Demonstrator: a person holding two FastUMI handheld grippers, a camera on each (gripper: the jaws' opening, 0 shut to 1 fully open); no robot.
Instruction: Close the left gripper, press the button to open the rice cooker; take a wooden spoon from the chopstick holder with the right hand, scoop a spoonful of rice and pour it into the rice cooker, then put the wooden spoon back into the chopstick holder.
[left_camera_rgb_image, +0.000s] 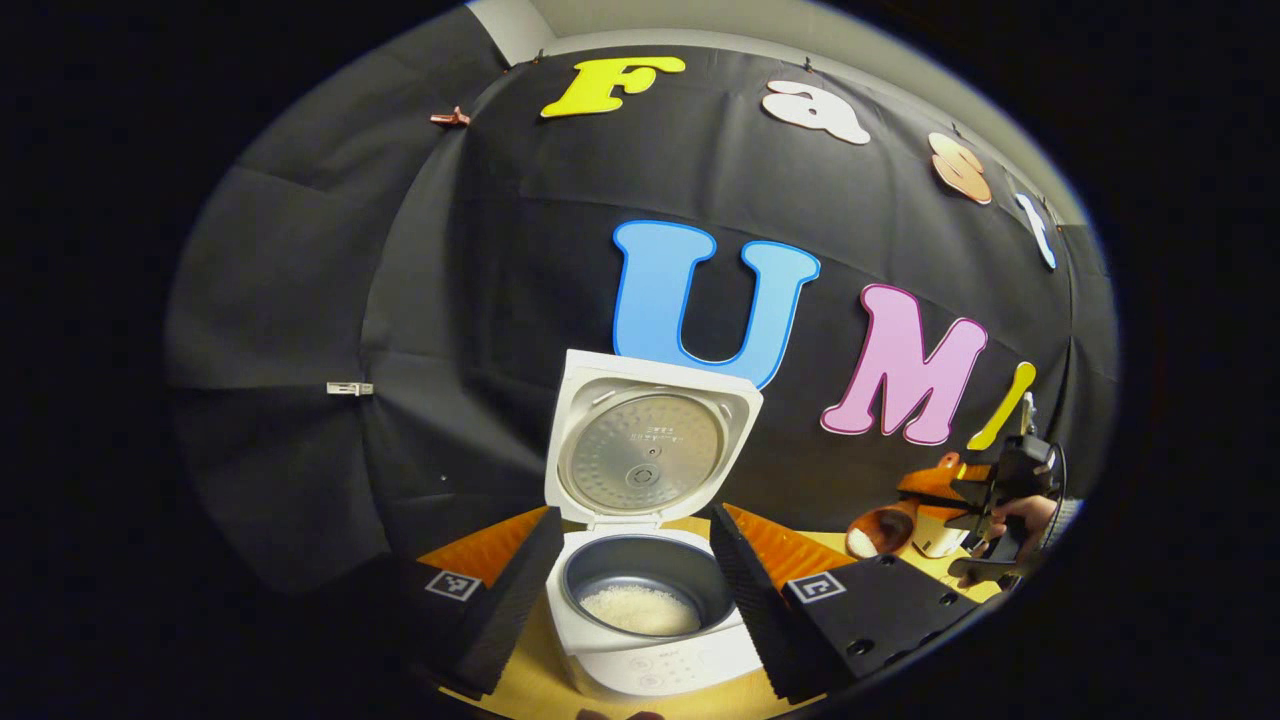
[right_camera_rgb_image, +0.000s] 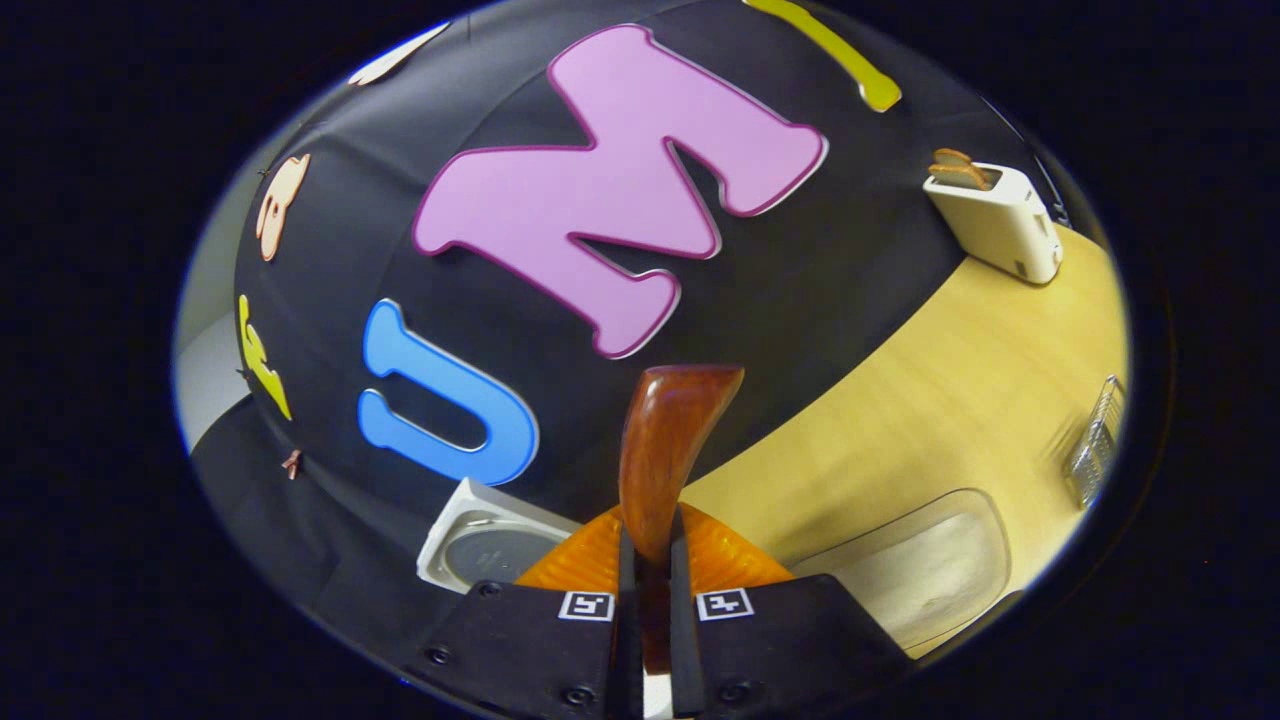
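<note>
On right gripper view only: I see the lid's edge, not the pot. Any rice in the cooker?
Observer: Yes. With the lid up, the left gripper view shows white rice in the inner pot.
Operator: Spoon loaded?
Observer: The wooden spoon carries what looks like rice, off to the cooker's side, not over the pot.
Operator: Left fingers?
Observer: The left gripper is open, one finger on each side of the rice cooker.
</note>
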